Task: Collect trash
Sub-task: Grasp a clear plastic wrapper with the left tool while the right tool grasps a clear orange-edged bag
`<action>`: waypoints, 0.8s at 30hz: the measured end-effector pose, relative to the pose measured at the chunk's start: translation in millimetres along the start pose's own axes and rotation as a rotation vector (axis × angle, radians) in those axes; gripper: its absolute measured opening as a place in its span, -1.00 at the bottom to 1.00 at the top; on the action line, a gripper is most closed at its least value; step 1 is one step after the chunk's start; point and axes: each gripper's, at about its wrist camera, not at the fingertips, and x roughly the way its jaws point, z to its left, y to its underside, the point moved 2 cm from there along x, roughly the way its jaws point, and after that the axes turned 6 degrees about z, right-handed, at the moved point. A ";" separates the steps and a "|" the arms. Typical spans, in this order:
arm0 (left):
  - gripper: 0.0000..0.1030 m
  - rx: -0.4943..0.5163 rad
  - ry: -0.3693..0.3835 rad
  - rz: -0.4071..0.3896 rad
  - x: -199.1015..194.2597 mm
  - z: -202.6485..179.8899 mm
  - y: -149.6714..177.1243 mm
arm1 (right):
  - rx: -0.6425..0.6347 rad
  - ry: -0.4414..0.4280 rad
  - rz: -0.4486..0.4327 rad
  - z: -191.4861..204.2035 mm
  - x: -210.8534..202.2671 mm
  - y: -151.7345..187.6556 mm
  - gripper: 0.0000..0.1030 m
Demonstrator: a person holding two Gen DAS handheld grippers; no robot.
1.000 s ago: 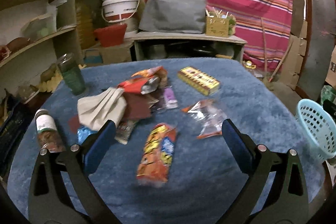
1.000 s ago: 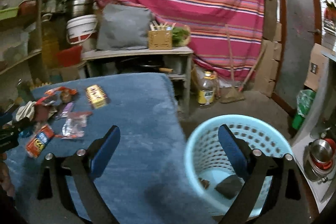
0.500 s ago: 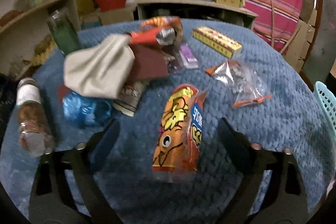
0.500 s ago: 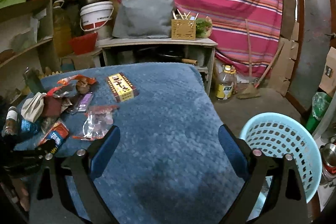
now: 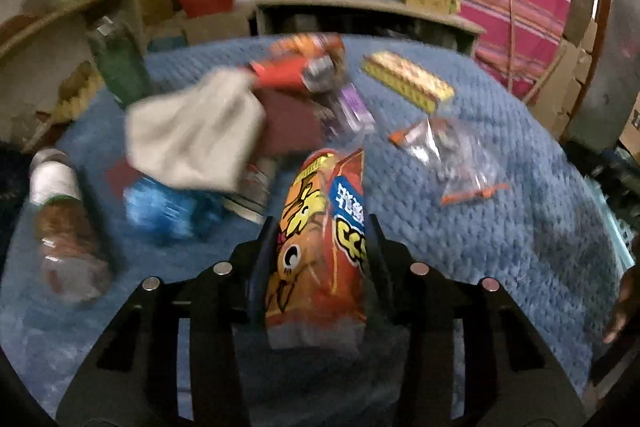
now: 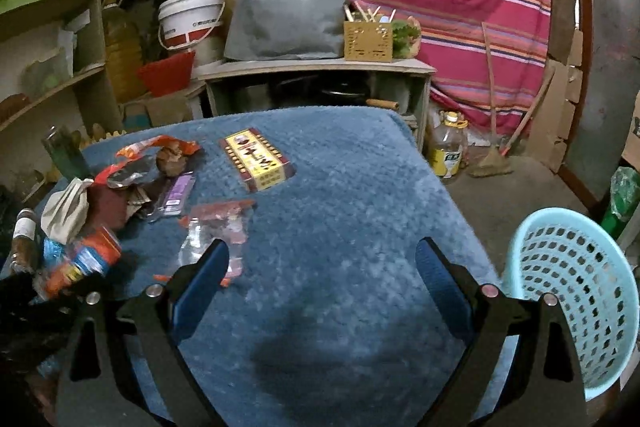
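My left gripper (image 5: 320, 239) is shut on an orange snack bag (image 5: 320, 239), gripped on both sides. The bag also shows in the right wrist view (image 6: 86, 259) at the far left. A clear plastic wrapper (image 5: 452, 155) lies to its right, also seen in the right wrist view (image 6: 218, 231). A yellow box (image 5: 408, 81) lies further back, and in the right wrist view (image 6: 256, 157). My right gripper (image 6: 322, 259) is open and empty above the blue table cover (image 6: 340, 227). A light blue basket (image 6: 576, 287) stands at the table's right edge.
A pile of wrappers, a beige cloth (image 5: 192, 131), a blue crumpled wrapper (image 5: 168, 207), a fallen bottle (image 5: 60, 219) and a green bottle (image 5: 118, 63) sit on the left. Shelves (image 6: 60, 27) stand left, a low bench (image 6: 316, 67) behind.
My left gripper has moved down onto the orange snack bag and closed on it. My right gripper has swung left from over the basket to over the table.
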 end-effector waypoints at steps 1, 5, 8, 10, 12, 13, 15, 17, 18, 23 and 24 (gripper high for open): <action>-0.17 0.000 -0.011 -0.021 -6.4 2.8 -1.8 | -0.008 -0.003 0.002 5.9 2.4 -0.2 0.79; -0.21 -0.015 -0.056 -0.109 -31.5 20.2 -8.4 | -0.050 -0.011 0.020 31.5 12.6 0.2 0.79; -0.29 -0.030 -0.066 -0.133 -40.4 38.1 -11.1 | -0.091 -0.011 0.032 52.7 20.5 -0.6 0.79; -0.32 -0.047 -0.078 -0.140 -40.5 47.3 -12.8 | -0.125 -0.001 0.044 65.2 26.8 -0.7 0.79; -0.34 -0.075 -0.074 -0.133 -38.0 59.3 -14.4 | -0.143 0.002 0.054 71.2 32.2 -1.0 0.79; -0.34 -0.088 -0.069 -0.124 -35.0 63.5 -14.8 | -0.152 0.004 0.064 75.7 37.4 -2.7 0.79; -0.34 -0.113 -0.054 -0.107 -31.4 72.3 -14.3 | -0.159 0.006 0.078 79.7 44.0 -5.0 0.79; -0.34 -0.120 -0.052 -0.111 -32.3 77.1 -14.5 | -0.166 0.009 0.098 82.7 52.3 -6.3 0.79; -0.34 -0.121 -0.053 -0.117 -34.0 79.2 -14.6 | -0.170 0.013 0.109 84.1 56.1 -6.0 0.79; -0.35 -0.128 -0.037 -0.131 -39.4 85.9 -14.6 | -0.188 0.038 0.185 91.1 77.5 -1.0 0.79; -0.35 -0.128 -0.033 -0.129 -39.0 86.6 -14.3 | -0.186 0.037 0.202 91.5 81.5 -0.4 0.79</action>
